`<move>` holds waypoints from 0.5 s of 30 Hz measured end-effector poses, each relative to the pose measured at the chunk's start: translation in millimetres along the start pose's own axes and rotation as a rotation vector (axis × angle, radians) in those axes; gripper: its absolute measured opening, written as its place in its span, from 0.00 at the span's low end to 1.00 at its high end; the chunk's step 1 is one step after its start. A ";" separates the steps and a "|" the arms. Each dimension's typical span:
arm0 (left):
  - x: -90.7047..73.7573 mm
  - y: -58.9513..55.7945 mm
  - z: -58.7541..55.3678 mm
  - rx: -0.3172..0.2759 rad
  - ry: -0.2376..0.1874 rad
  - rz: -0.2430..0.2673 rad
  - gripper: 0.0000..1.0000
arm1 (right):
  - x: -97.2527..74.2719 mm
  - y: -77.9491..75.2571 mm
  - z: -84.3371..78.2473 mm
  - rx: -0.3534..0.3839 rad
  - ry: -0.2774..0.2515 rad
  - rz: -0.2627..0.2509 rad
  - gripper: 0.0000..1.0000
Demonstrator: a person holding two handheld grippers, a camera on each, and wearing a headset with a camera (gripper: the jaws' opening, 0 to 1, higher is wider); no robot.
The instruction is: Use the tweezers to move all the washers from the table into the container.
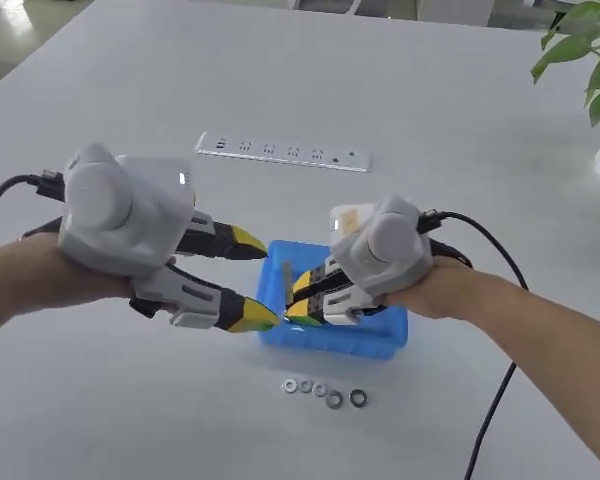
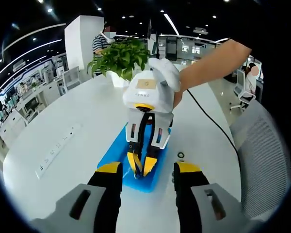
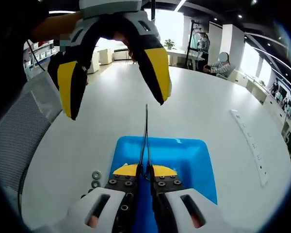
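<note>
Five washers (image 1: 320, 389) in loose row on table (image 1: 130, 420), toward near edge, all outside blue container (image 1: 380, 345), which sits just behind them. Right gripper (image 1: 302, 303) over container, jaws pressed together, pinching tweezers (image 3: 146, 141); thin legs poke forward above blue floor. Left gripper (image 1: 261, 281) at container's left side, jaws spread wide, tips facing right gripper's nose. Farther back, mid-table: white power strip (image 1: 283, 152) lying flat. Far right edge: green plant (image 1: 585, 50).
</note>
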State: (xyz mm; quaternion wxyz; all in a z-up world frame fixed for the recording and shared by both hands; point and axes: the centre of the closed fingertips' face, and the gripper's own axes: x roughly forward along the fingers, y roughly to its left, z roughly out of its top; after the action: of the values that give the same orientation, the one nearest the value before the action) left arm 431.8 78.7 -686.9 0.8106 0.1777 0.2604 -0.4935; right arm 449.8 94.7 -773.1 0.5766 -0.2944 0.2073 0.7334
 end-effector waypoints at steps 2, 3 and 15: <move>1.4 0.9 0.9 0.006 -0.002 -0.007 0.42 | 0.4 -0.3 -0.1 -0.001 0.000 0.000 0.09; 2.1 1.0 1.4 0.007 -0.004 -0.012 0.40 | 0.5 -0.4 -0.2 -0.001 0.000 0.000 0.09; 10.1 13.7 5.3 0.046 0.000 -0.007 0.17 | 0.0 0.4 0.0 -0.004 0.002 0.002 0.09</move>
State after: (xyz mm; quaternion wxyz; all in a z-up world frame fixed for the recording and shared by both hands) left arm 449.2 74.8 -688.3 0.8046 0.1951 0.2494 -0.5023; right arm 449.4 94.6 -773.2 0.5751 -0.2961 0.2065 0.7341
